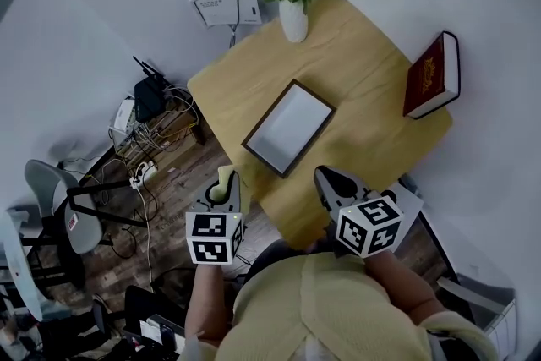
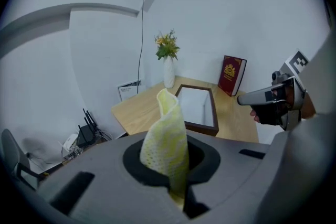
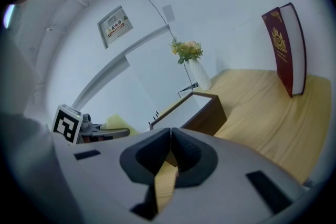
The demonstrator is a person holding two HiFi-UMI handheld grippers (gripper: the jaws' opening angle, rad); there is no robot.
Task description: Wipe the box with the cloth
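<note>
Yellow cloth (image 2: 167, 149) is clamped in the left hand-held gripper (image 1: 223, 184); the right hand-held gripper (image 1: 328, 180) is clenched, empty. The box (image 1: 288, 127) on the table (image 1: 363, 72) is not yet touched; all wiping is left.

1. The cloth (image 2: 167, 149) is showing a soft, matt, open-mesh weave.
2. The box (image 1: 288, 128) is presenting a dark wood-look rim and a smooth, matt white inside.
3. The table (image 1: 355, 72) is showing smooth, pale wood grain.
4. The book (image 3: 281, 50) cover is gleaming faintly, with gilt stamping.
5. The left gripper (image 2: 170, 165) body is appearing as matt grey plastic.
</note>
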